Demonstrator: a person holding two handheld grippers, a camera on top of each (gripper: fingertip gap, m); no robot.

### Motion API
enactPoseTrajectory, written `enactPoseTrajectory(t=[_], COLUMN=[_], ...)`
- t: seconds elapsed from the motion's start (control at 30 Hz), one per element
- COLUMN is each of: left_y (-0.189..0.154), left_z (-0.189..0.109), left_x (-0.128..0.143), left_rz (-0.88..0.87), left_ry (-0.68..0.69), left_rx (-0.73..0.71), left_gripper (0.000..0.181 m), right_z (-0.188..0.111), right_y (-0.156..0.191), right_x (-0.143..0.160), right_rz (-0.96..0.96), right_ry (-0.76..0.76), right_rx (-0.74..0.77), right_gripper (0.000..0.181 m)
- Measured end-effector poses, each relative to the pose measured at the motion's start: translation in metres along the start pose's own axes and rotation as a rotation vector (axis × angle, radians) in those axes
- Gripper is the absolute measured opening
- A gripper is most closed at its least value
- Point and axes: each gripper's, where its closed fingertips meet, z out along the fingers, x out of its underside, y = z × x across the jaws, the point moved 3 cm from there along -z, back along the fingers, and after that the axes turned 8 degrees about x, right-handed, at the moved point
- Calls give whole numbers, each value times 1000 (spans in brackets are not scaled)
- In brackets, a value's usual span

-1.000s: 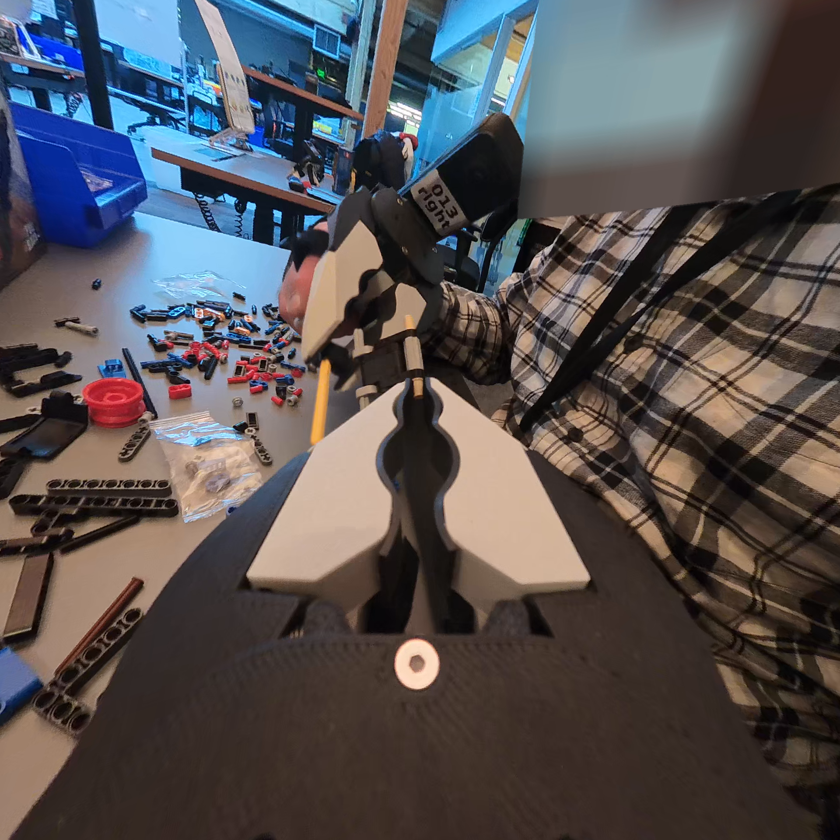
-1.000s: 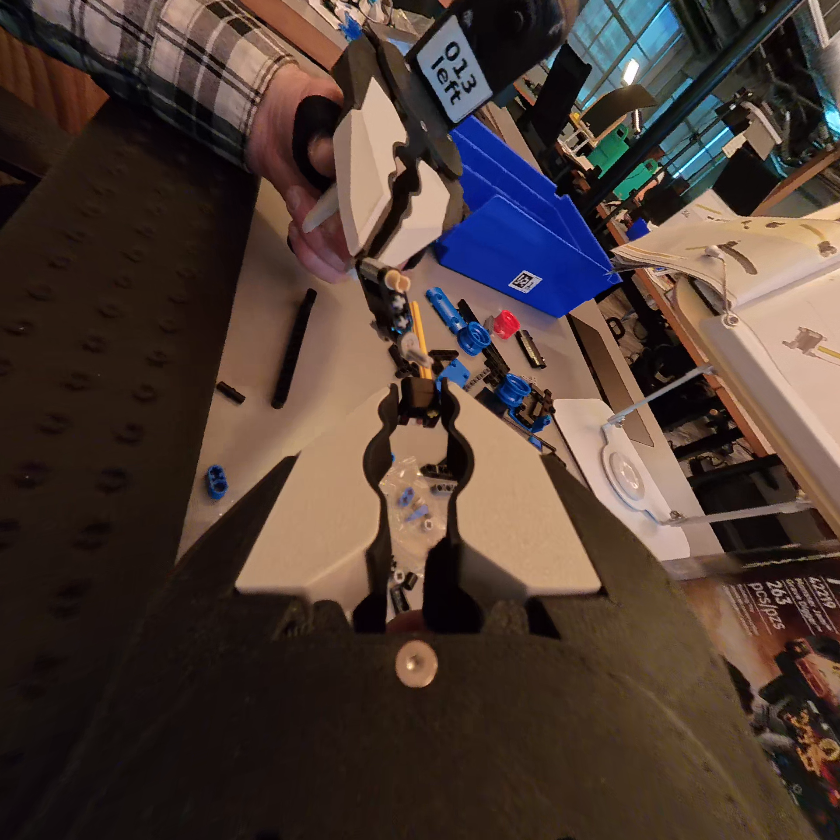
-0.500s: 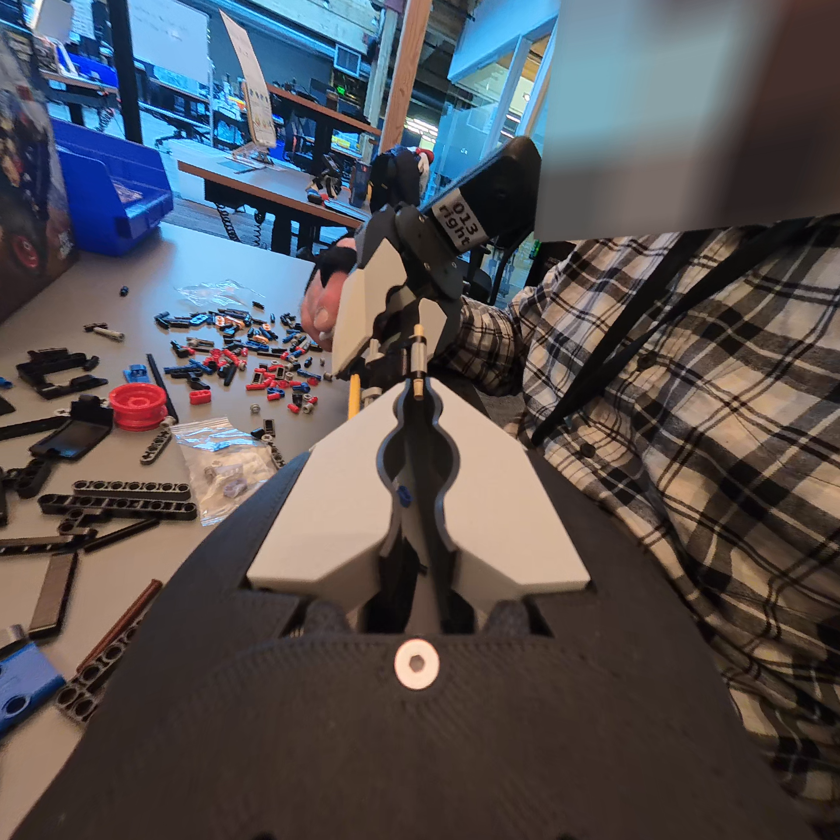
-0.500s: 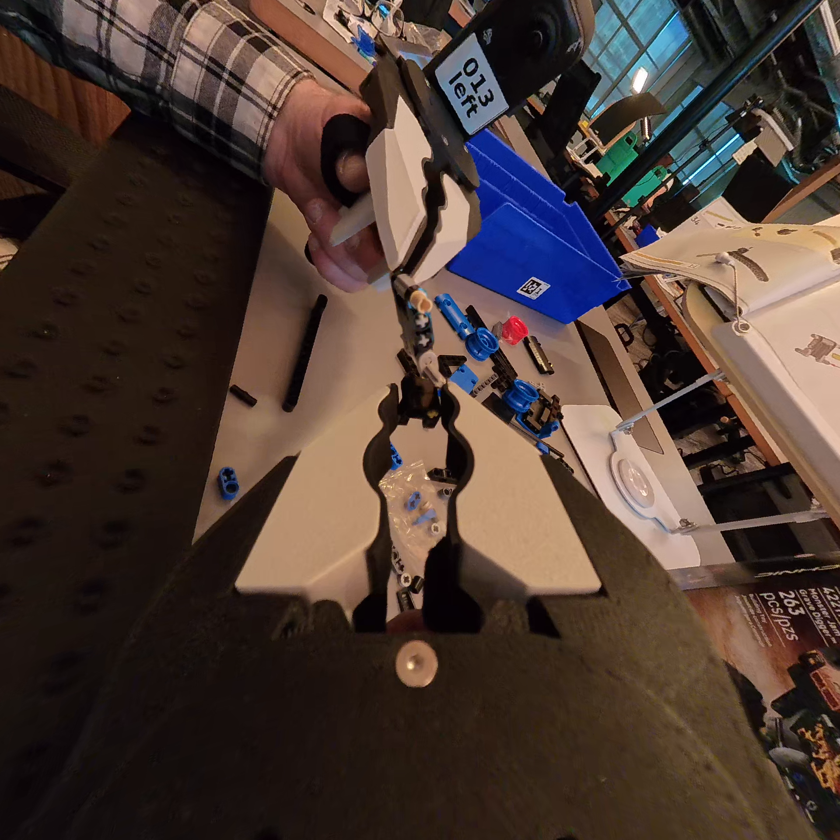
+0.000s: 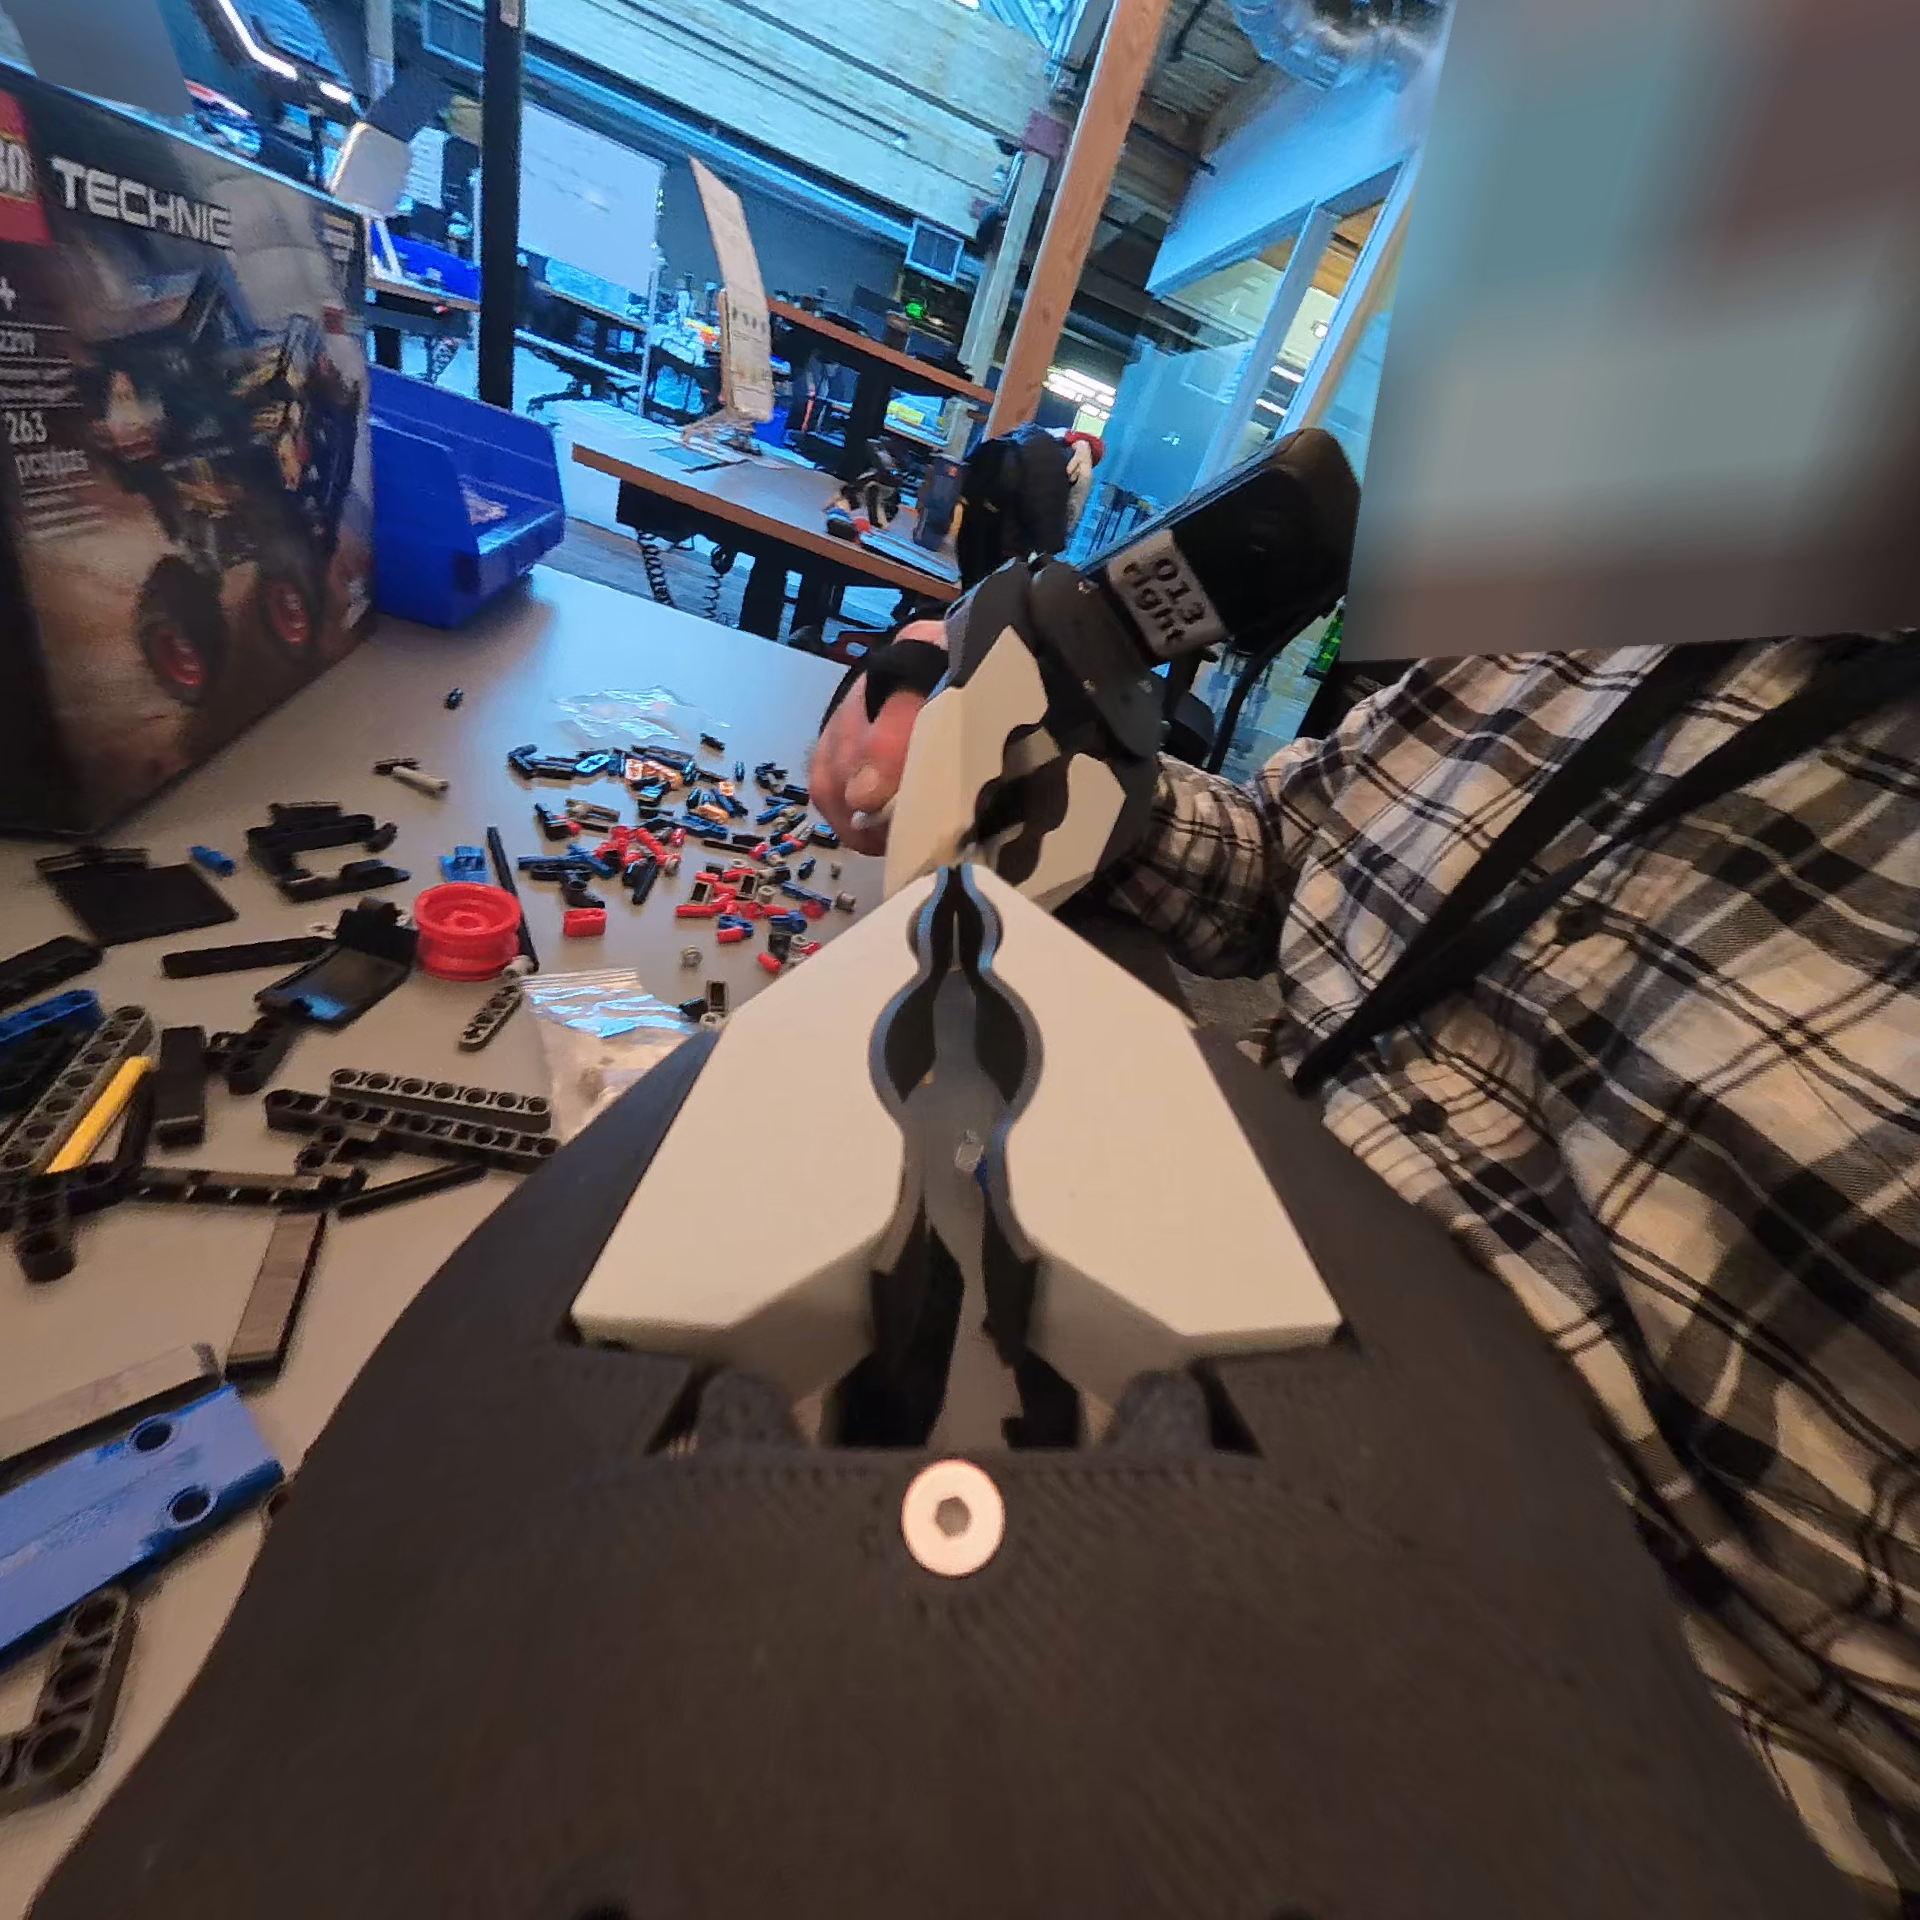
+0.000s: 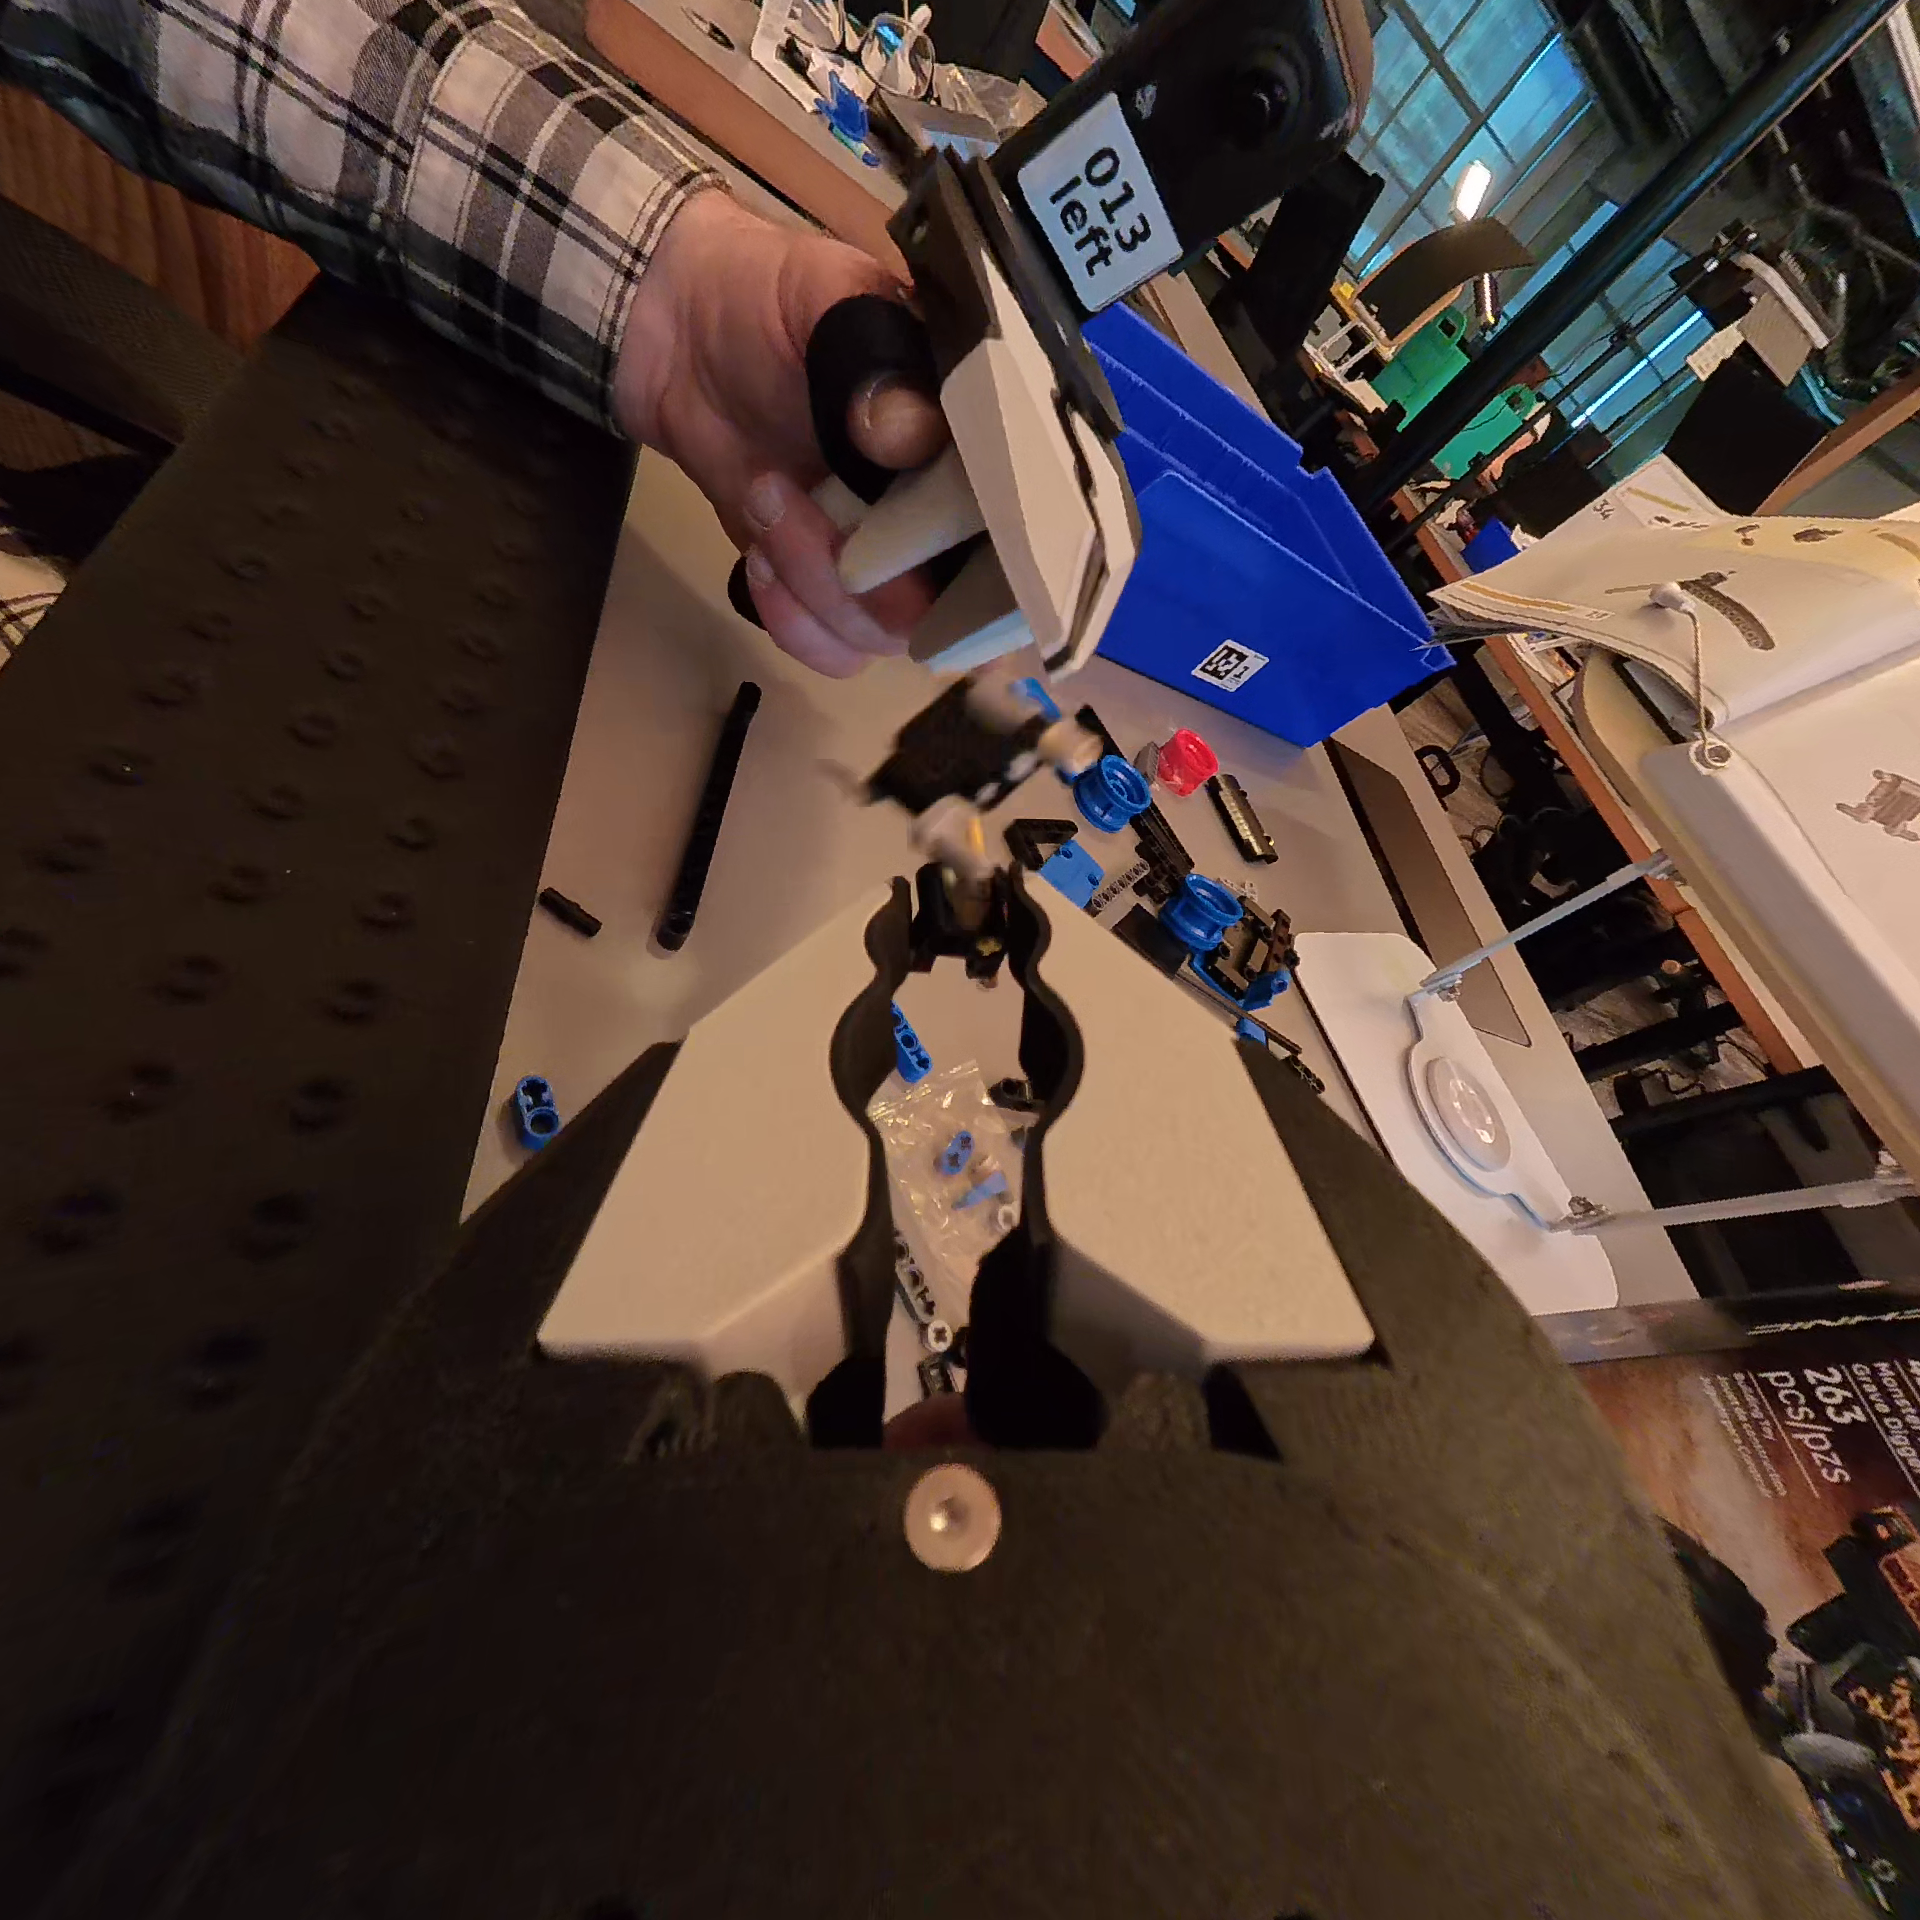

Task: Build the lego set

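The small lego assembly (image 6: 961,821), a black cluster with pale pins and a yellow bit, hangs in the air above the grey tabletop (image 6: 623,790), blurred at its upper end. Its lower end sits pinched between the tips of the right claw (image 6: 961,914), whose fingers are pressed in on it. The upper end reaches toward the left claw (image 6: 1049,644), which hangs just above the assembly; whether that claw touches the piece cannot be told. In the left wrist view the left claw (image 5: 961,894) has its fingers nearly pressed together, only a thin slit between the tips, with nothing seen between them, and the right claw (image 5: 977,831) meets it tip to tip.

Beyond the assembly on the tabletop lie two blue wheel hubs (image 6: 1112,795), a red hub (image 6: 1184,758) and a blue bin (image 6: 1247,561). Below the assembly, seen between the right claw's fingers, is a clear bag of small parts (image 6: 956,1153). Left of it lie a long black axle (image 6: 712,810) and a small blue connector (image 6: 535,1112).

In the left wrist view, a scatter of red, blue and black pieces (image 5: 675,831), a red wheel hub (image 5: 468,925), black beams (image 5: 416,1112) and the set's box (image 5: 177,468) cover the tabletop.
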Motion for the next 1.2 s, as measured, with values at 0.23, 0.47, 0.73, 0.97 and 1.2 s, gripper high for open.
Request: enactPoseTrajectory(t=[0.23, 0.47, 0.73, 0.97, 1.2], left_y=[5, 16, 21, 20, 22], left_z=[6, -3, -15, -12, 5], left_x=[5, 9, 8, 15, 34], left_rz=[3, 52, 171, 263, 408], left_ry=[31, 104, 182, 292, 471], left_rx=[-31, -146, -296, -357, -417], left_gripper=[0, 0, 8, 15, 7], right_z=[1, 0, -2, -1, 0], right_y=[1, -4, -12, -12, -7], right_x=[2, 7, 11, 15, 13], right_rz=[0, 7, 66, 85, 83], right_ry=[15, 32, 24, 25, 14], right_rx=[-6, 4, 9, -5, -34], right_gripper=[17, 17, 17, 17, 17])
